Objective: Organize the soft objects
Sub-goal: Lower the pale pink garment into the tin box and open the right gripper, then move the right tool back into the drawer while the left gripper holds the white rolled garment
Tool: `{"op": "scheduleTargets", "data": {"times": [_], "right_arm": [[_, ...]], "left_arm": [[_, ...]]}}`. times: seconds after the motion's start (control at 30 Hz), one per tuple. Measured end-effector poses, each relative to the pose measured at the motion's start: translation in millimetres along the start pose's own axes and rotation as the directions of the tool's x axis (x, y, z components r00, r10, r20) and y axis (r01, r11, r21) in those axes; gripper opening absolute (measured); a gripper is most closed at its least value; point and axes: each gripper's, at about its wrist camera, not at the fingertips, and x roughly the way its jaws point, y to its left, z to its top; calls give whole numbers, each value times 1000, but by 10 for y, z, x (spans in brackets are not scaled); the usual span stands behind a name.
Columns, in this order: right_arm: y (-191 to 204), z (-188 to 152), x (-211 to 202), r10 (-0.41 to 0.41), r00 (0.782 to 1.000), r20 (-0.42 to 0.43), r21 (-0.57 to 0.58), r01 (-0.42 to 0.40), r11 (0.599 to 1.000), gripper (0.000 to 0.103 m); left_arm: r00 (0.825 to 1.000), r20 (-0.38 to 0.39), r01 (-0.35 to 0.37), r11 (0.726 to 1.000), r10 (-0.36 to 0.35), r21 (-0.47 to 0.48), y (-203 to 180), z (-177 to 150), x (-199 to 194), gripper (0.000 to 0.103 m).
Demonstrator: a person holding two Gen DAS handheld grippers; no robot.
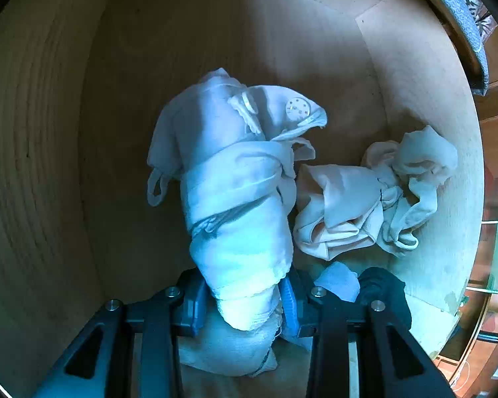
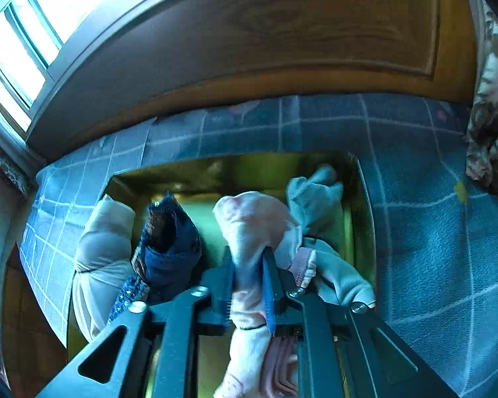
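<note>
White rolled garment is clamped between the pads of the left tool, which is pointed steeply down into a wooden drawer; the roll's long axis runs straight ahead of the tool, button end farthest. A crumpled cream cloth lies just right of it. The right tool, angled down over a tray, is closed on a pink sock pointing forward, a navy cloth to its left.
</note>
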Motion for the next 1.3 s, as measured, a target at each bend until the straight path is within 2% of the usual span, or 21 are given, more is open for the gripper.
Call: {"op": "scheduleTargets", "data": {"times": [0.17, 0.23, 0.37, 0.43, 0.47, 0.8, 1.3], "right_arm": [[56, -75, -36, -32, 999, 27, -45, 33, 998, 19], [64, -96, -58, -34, 999, 33, -43, 36, 998, 27], [72, -106, -205, -14, 998, 63, -39, 16, 999, 34], [70, -107, -291, -3, 997, 80, -33, 5, 999, 44], [80, -104, -328, 0, 996, 88, -37, 3, 999, 45], [131, -192, -620, 19, 992, 121, -62, -12, 998, 50], [27, -577, -792, 36, 993, 114, -89, -26, 996, 54]], "left_arm": [[999, -1, -40, 999, 40, 25, -91, 8, 18, 37], [998, -1, -55, 998, 55, 35, -146, 10, 22, 37], [996, -2, -92, 993, 93, 69, -216, 36, 17, 37], [995, -2, -104, 992, 104, 74, -265, 37, 17, 37], [994, -2, -107, 991, 107, 77, -275, 38, 17, 37], [992, -8, -122, 988, 123, 92, -356, 63, 33, 37], [991, -14, -129, 987, 131, 97, -341, 125, -17, 37]]}}
